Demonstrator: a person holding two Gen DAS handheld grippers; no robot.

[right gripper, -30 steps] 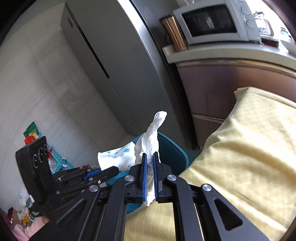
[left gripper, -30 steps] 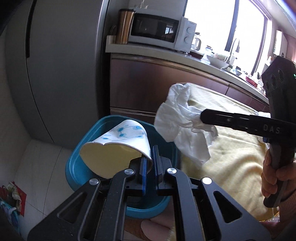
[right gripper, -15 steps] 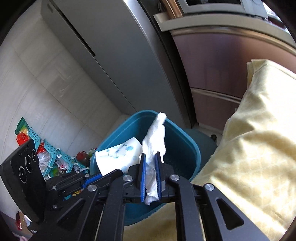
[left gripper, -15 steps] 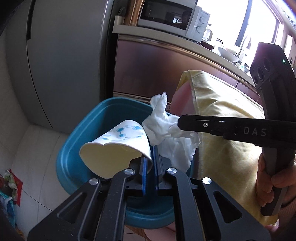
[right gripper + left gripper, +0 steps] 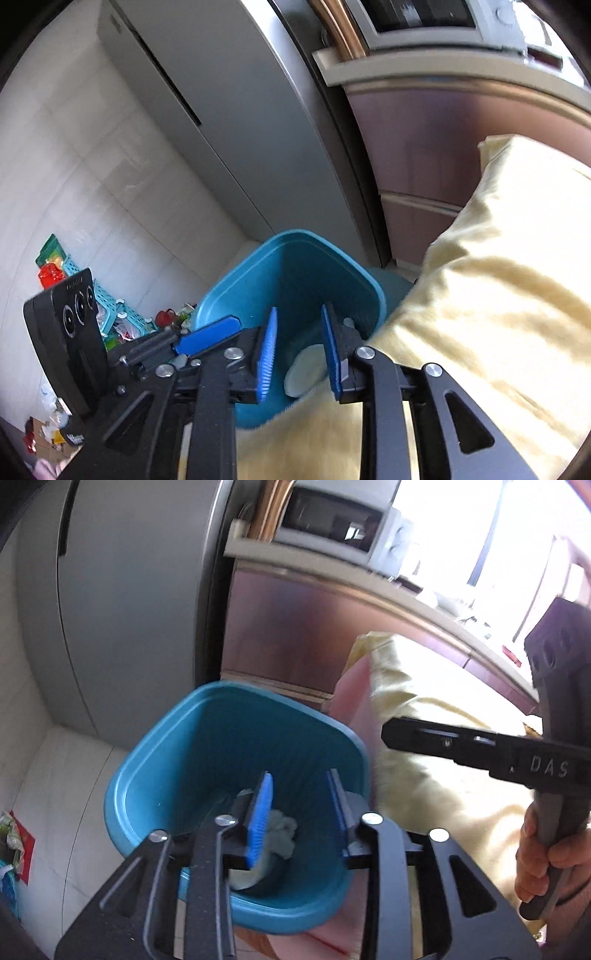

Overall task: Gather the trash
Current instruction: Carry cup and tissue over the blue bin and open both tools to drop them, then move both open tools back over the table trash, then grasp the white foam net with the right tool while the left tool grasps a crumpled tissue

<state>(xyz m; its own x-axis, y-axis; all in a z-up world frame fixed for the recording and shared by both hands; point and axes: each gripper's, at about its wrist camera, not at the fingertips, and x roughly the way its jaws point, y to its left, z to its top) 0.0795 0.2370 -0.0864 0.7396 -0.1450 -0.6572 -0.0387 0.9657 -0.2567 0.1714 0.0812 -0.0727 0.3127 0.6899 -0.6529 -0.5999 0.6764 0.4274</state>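
Kitchen bin (image 5: 177, 760) now holds cup (image 5: 304, 373), tissue (image 5: 280, 830); left gripper (image 5: 301, 808), right gripper (image 5: 297, 347) jaws just opened, empty.

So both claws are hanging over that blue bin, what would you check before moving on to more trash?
1. Left claw empty: ok, jaws just opened, nothing between them.
2. Right claw empty: ok, jaws just opened too.
3. Paper cup in the blue bin: ok, lying at the bottom.
4. Crumpled tissue in the bin: ok, beside the cup.
5. Bin upright: ok.
6. More trash waiting on the yellow tablecloth: cannot tell, only part shows.
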